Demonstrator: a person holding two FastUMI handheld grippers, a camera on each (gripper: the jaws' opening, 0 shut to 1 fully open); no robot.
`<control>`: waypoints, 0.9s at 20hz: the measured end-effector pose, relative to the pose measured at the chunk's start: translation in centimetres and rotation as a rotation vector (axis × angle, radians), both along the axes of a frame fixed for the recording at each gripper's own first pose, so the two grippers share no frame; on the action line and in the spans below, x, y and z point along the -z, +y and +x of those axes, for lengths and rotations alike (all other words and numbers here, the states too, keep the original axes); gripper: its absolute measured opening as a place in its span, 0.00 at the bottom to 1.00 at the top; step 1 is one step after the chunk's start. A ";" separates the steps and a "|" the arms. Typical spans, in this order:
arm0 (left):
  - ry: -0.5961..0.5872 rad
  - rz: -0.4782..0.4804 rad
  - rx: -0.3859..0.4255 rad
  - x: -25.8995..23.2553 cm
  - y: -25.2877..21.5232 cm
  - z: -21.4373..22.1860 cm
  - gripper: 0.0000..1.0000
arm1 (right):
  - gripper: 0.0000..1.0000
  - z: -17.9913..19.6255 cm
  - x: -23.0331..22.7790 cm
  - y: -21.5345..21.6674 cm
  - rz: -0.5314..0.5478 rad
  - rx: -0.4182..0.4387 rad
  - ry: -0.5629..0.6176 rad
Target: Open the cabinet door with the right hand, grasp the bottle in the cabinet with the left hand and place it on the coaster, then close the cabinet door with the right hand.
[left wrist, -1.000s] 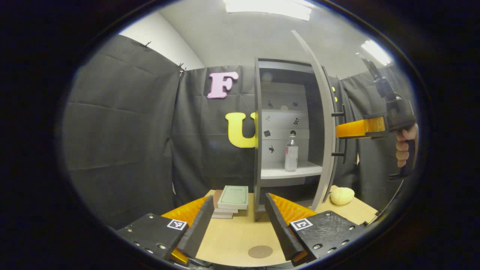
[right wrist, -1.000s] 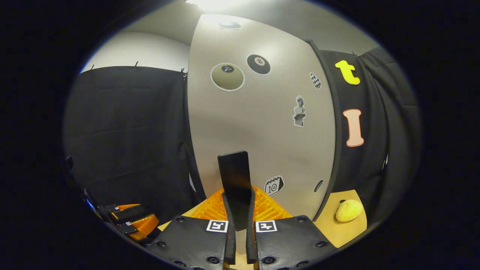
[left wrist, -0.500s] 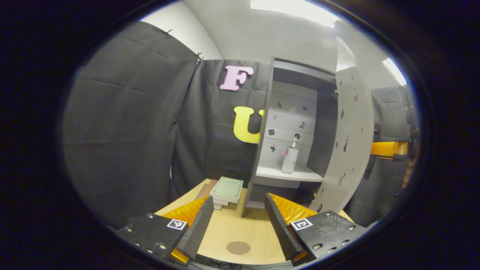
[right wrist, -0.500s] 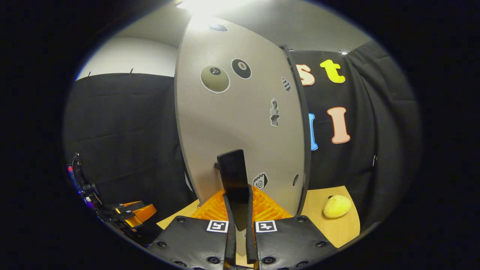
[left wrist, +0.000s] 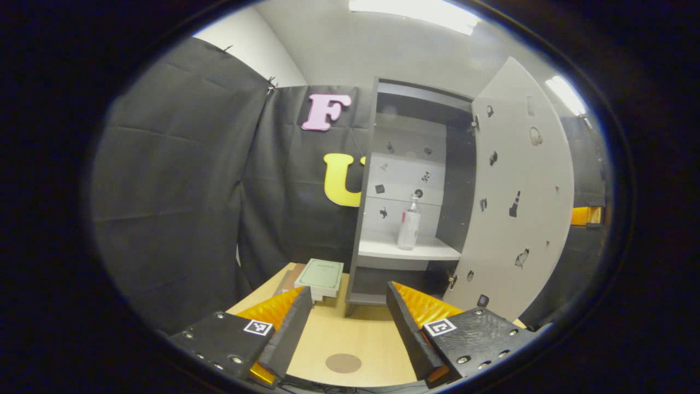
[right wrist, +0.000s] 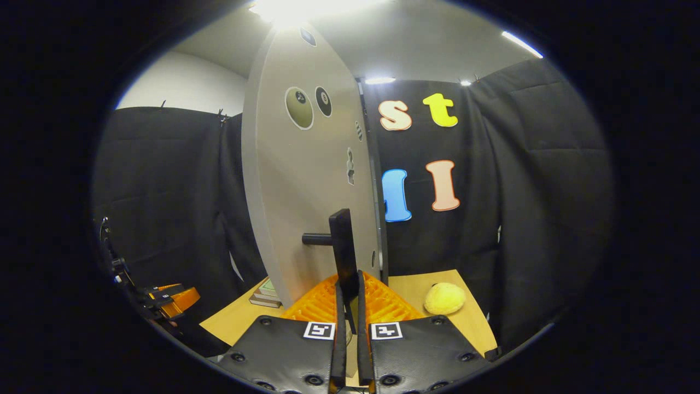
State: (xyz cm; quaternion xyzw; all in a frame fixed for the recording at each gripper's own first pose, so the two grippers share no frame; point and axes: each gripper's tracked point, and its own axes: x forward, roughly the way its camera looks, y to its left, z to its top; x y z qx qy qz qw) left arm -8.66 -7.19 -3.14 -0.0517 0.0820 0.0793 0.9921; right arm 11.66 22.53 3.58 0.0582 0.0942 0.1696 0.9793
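Observation:
A grey cabinet stands at the back of the wooden table with its door swung wide to the right. A clear bottle stands upright on the cabinet's white shelf. A round brown coaster lies on the table near the front, between my left gripper's fingers. My left gripper is open and well short of the cabinet. My right gripper is shut on the door's black handle, at the outer face of the door. The right gripper's orange finger peeks past the door's edge.
A stack of books with a green one on top lies left of the cabinet. A yellow fuzzy object sits on the table right of the door. The left gripper shows at the lower left of the right gripper view.
The door has swung further open, pulled by my right gripper on the handle. The bottle and shelf now show fully. My left gripper stays open, the view shifting slightly.

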 end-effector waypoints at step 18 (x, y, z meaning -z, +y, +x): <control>-0.019 -0.060 0.233 -0.1 5.0 4.8 0.82 | 0.03 -4.6 0.5 -3.8 0.015 0.332 -0.016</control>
